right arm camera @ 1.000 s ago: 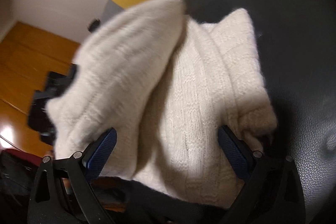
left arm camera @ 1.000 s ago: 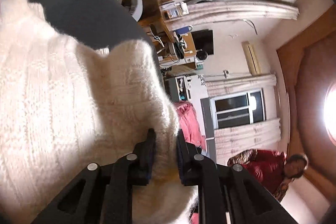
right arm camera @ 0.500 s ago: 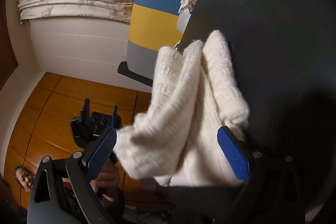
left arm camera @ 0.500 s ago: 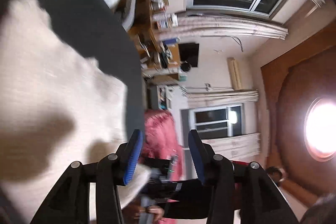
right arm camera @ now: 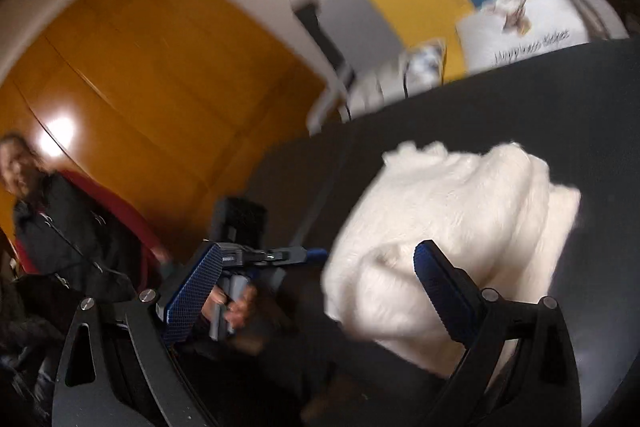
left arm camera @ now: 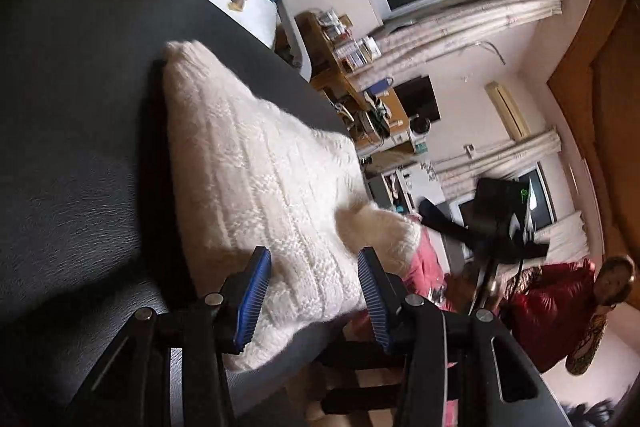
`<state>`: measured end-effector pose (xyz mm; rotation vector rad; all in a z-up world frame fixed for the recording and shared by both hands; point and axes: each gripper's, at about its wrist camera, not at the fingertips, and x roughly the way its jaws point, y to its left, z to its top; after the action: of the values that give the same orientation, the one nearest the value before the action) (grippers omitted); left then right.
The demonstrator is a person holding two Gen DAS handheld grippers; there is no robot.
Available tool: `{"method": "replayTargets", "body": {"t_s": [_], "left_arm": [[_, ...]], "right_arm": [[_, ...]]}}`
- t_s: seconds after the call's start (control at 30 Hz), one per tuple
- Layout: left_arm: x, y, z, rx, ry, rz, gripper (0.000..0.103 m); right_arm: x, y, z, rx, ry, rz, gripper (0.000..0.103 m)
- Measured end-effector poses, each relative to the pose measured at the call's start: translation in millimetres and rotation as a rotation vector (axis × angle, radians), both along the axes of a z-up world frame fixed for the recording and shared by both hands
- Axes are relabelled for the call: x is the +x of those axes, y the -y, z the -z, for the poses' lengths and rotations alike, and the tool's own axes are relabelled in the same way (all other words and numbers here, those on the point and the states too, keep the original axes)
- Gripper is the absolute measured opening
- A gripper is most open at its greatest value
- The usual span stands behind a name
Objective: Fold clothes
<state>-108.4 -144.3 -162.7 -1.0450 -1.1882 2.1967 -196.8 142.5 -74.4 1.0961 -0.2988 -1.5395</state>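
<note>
Two grippers hang over one cream knitted sweater (left arm camera: 264, 187), which lies folded into a thick rectangular bundle on a dark leather-like surface (left arm camera: 80, 155). The left gripper (left arm camera: 312, 291) has its blue-padded jaws spread apart, nothing pinched between them; the near edge of the sweater sits just ahead of and below the gap, with a fuzzy lobe bulging toward its right finger. The right gripper (right arm camera: 316, 291) is likewise spread wide and empty, with the sweater just ahead of and beneath its right finger, though blur leaves it unclear whether that finger brushes the wool. Beyond its left finger the person's hand (right arm camera: 236, 311) shows on the other tool's handle. Judging by the soft, rounded folds and the fluffy nap, the knit will be light, limp and springy: it should compress easily under the pads, sag when lifted by one point, and let the layers slide and fall open if only the top one is caught. A sound hold would probably be at a corner or along a folded edge, pinching through all layers, one gripper at each end of the same edge. The bundle looks largely folded already; perhaps one more fold or some tidying is left.
</note>
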Motion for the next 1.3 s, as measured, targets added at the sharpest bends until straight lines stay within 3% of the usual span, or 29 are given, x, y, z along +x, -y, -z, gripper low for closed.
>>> {"method": "replayTargets", "body": {"t_s": [0.13, 0.33, 0.4, 0.47, 0.53, 0.57, 0.67, 0.73, 0.83, 0.9, 1.13, 1.23, 1.3], "left_arm": [[-5, -7, 0, -0.032, -0.013, 0.051, 0.044], [-24, -36, 3, -0.092, -0.010, 0.184, 0.044], [-29, -48, 8, -0.148, 0.016, 0.242, 0.039], [-31, -58, 14, -0.205, 0.048, 0.294, 0.038], [-25, -50, 10, -0.167, 0.030, 0.287, 0.038], [-22, -45, 7, -0.139, 0.021, 0.278, 0.038], [-11, -26, -5, -0.047, -0.035, 0.241, 0.038], [-8, -19, -9, -0.064, -0.051, 0.207, 0.038], [-14, -8, -11, -0.009, -0.054, 0.134, 0.039], [-25, -6, -15, -0.005, -0.059, 0.096, 0.039], [-72, -28, -43, -0.139, -0.115, 0.148, 0.039], [-89, -45, -46, -0.200, -0.124, 0.194, 0.039], [-99, -57, -40, -0.196, -0.117, 0.234, 0.039]], "right_arm": [[-20, 45, 17, 0.276, 0.095, -0.231, 0.099], [15, 54, 44, 0.405, 0.209, -0.482, 0.099], [20, 42, 70, 0.531, 0.228, -0.478, 0.099], [12, 21, 106, 0.623, 0.287, -0.392, 0.099], [9, 0, 130, 0.643, 0.332, -0.319, 0.100], [8, -10, 127, 0.566, 0.332, -0.272, 0.101], [10, -33, 101, 0.461, 0.267, -0.180, 0.101], [13, -43, 75, 0.410, 0.198, -0.153, 0.101], [4, -57, 34, 0.225, 0.122, -0.075, 0.101], [-9, -64, 24, 0.057, 0.150, -0.014, 0.101], [-19, -45, 75, -0.186, 0.385, 0.005, 0.101], [-17, -34, 103, -0.323, 0.481, 0.017, 0.103], [-24, -28, 116, -0.368, 0.528, 0.066, 0.103]]}}
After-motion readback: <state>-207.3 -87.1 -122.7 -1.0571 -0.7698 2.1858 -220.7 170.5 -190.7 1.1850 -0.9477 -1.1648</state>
